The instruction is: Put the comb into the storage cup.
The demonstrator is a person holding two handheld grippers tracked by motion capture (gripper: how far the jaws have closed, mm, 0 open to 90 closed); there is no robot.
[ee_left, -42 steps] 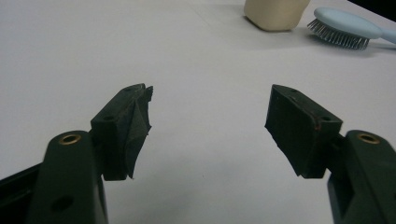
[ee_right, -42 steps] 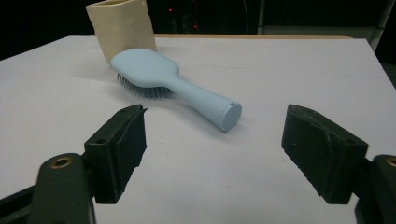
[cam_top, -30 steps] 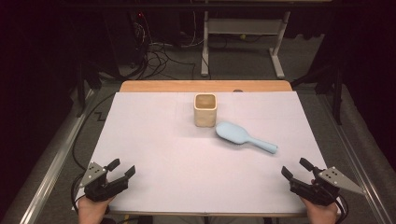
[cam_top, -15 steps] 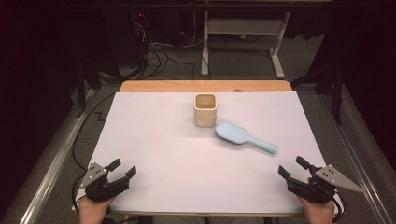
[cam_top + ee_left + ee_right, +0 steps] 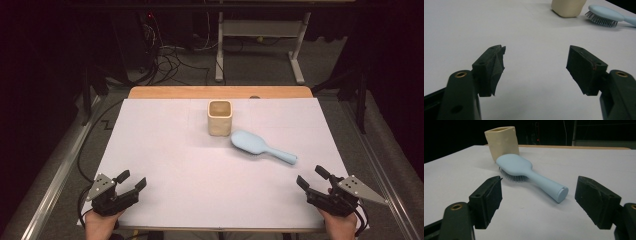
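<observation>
Both grippers' jaws stand apart, empty — the hairbrush [image 5: 524, 171] lies bristles-down, partly hiding the cup's [image 5: 502, 142] base.

Left gripper [image 5: 131, 181]: black body, two chunky black jaws with worn pads; one pad's lining is peeling and frayed.
Right gripper [image 5: 313, 178]: same black build, squared pads with chipped edges.
Screws: a brass-ringed hole on each jaw arm.
Plates: grey three-cornered plate with small holes on top of each gripper.
Cables: black, trailing from each gripper toward 6 o'clock.
</observation>
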